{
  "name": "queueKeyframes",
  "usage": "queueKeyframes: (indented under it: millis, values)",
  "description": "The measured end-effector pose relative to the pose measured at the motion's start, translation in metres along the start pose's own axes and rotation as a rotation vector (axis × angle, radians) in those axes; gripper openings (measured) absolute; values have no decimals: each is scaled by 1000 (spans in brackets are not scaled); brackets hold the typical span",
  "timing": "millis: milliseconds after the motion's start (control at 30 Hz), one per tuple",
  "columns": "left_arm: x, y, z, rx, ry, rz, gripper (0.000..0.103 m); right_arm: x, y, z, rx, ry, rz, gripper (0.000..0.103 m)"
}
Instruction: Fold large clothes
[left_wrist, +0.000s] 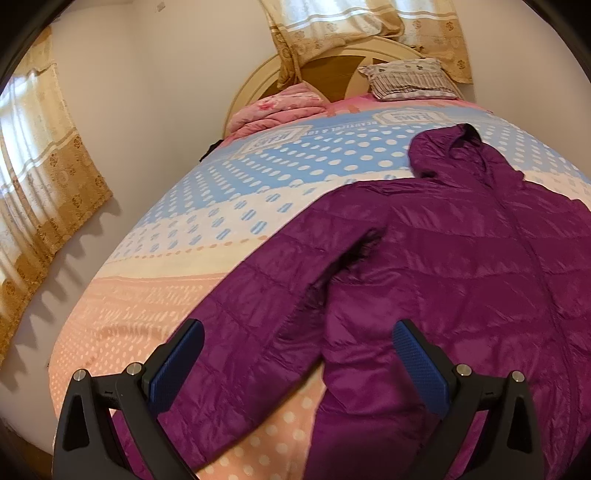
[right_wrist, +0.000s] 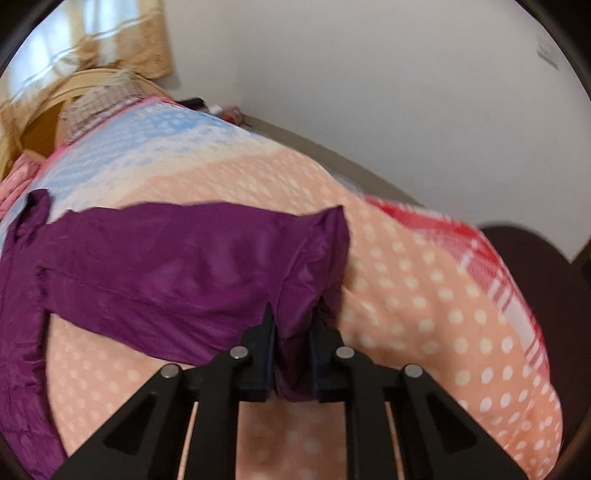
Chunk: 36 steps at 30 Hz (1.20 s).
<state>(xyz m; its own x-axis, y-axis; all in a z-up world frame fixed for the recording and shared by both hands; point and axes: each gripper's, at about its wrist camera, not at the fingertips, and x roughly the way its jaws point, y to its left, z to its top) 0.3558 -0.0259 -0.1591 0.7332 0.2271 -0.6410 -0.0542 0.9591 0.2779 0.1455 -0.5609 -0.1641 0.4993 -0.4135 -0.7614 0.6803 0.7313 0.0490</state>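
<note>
Lying spread across the dotted bedspread (left_wrist: 155, 280) is the purple jacket (left_wrist: 461, 258), front up, hood toward the striped pillow (left_wrist: 410, 79) at the headboard. Left gripper (left_wrist: 299, 354) hangs above the near sleeve with its blue pads (left_wrist: 177, 365) spread wide, nothing between them. Over on the other side, the right gripper (right_wrist: 293, 354) has its fingers pinched tight on the sleeve (right_wrist: 192, 266) by the cuff, fabric bunching up between the jaws.

Home bedroom. Big bed (left_wrist: 192, 236) w/ dotted spread, pillow (left_wrist: 410, 79), rounded headboard (left_wrist: 255, 79). Floral curtains (left_wrist: 55, 177) on windows.
</note>
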Motion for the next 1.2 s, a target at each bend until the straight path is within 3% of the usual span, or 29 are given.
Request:
queueKeyframes:
  millis: [300,500,767,1033,1133,1167,1200]
  values:
    - [0,17,13,-14,-26,-2,102,-47,129,14,-216,-106,153,15]
    - [2,23,17,-23,-34,-16,102,-53,217,7,-342,-118,255,14]
    - [13,33,9,-38,-19,-24,102,-46,320,-25,-450,-104,383,14]
    - [30,45,2,-54,26,18,102,-30,391,-76,-551,-37,463,14]
    - [26,41,4,-46,24,13,102,-27,399,-91,-564,-7,520,22]
    - [22,39,6,-44,18,5,102,-33,396,-94,-562,-11,538,38]
    - [17,35,8,-39,10,-6,102,-38,391,-96,-564,-12,560,63]
